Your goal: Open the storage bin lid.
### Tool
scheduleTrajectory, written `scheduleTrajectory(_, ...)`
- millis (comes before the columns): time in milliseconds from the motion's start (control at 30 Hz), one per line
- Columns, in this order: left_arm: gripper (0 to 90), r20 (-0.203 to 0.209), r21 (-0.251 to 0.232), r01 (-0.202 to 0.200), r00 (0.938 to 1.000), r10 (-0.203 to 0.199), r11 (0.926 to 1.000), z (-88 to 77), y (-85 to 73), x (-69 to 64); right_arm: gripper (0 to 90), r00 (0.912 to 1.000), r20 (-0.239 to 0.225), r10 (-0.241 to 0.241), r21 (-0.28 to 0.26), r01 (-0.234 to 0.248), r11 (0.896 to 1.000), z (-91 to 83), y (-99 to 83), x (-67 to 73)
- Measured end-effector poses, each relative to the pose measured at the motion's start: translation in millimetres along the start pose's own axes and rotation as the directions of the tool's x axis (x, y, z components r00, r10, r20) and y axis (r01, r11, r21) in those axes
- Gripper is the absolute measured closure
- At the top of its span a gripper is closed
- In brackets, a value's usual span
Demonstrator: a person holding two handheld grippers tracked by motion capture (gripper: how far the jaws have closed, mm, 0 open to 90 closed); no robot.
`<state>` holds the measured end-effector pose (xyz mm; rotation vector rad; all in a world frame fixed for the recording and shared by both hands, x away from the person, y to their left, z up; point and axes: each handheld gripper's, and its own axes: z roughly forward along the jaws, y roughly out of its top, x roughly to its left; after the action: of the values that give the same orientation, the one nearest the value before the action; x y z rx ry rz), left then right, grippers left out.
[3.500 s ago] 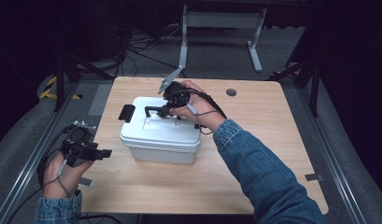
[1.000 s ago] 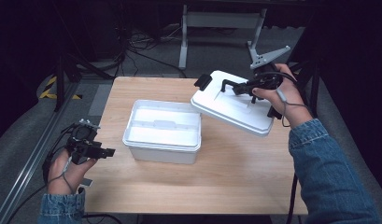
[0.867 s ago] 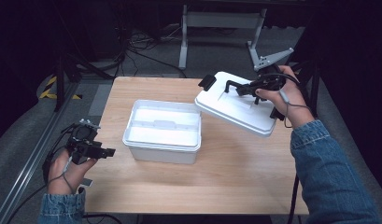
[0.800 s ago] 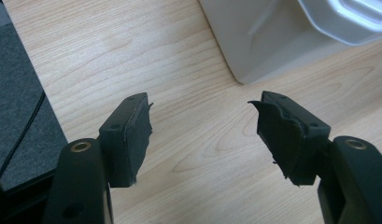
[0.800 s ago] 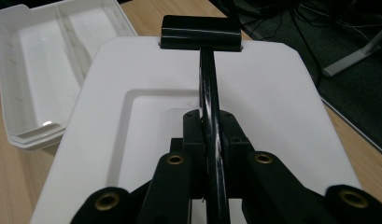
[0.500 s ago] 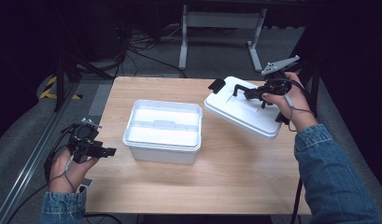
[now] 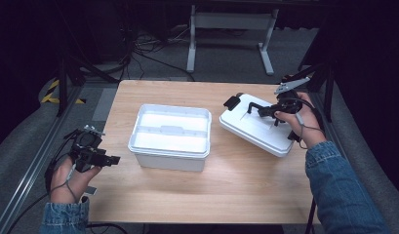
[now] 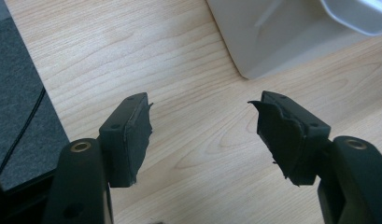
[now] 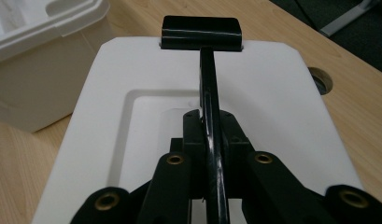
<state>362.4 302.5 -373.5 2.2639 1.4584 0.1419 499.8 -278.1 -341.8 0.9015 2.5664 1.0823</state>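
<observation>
A white lidless bin [image 7: 170,136] stands mid-table; its corner [image 8: 291,37] and rim [image 9: 39,18] also show in the gripper views. Its white lid [image 7: 258,126] [image 9: 146,135], with a black handle [image 9: 210,116] and black latch [image 9: 200,32], hangs tilted low over the table to the bin's right. My right gripper [image 7: 270,111] [image 9: 210,140] is shut on the lid's handle. At the table's left edge, my left gripper [image 7: 107,159] [image 8: 202,128] rests open over bare wood, short of the bin's corner, with nothing between its fingers.
A round cable hole [image 9: 321,81] lies in the tabletop beyond the lid. The wooden table [image 7: 197,195] has bare room in front of the bin. A grey metal stand [image 7: 231,29] and cables sit on the floor behind the table.
The lid was lifted off the bin, carried to the right, and has sunk lower toward the table over the last second. The left gripper has stayed put.
</observation>
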Motion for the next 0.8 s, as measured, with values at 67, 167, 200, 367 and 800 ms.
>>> scheduleTrajectory(67, 35.4, 0.0, 0.001, -0.003, 1.0, 0.003, 1.0, 0.8, 0.3, 0.0, 84.5, 1.0, -0.003, 0.007, 0.004, -0.007, 1.0, 4.9, -7.0, -1.8)
scheduleTrajectory(167, 35.4, 0.002, 0.007, -0.005, 1.0, 0.005, 1.0, 2.2, 1.0, -0.1, 84.5, 0.9997, -0.003, 0.024, 0.01, -0.024, 1.0, 10.7, -15.6, -3.4)
scheduleTrajectory(200, 35.4, 0.002, 0.008, -0.007, 1.0, 0.007, 0.9999, 2.4, 1.1, 0.0, 84.4, 0.9996, -0.003, 0.029, 0.011, -0.029, 1.0, 12.7, -18.7, -3.6)
scheduleTrajectory(367, 35.4, 0.004, 0.011, -0.008, 1.0, 0.008, 0.9999, 2.9, 1.9, -0.6, 84.5, 0.9989, -0.006, 0.047, 0.015, -0.047, 0.999, 21.0, -33.4, -5.9)
scheduleTrajectory(800, 35.4, 0.003, 0.013, -0.012, 0.9999, 0.012, 0.9998, 4.6, 2.5, -1.4, 84.4, 0.9975, -0.007, 0.07, 0.034, -0.07, 0.997, 33.9, -55.7, -6.8)
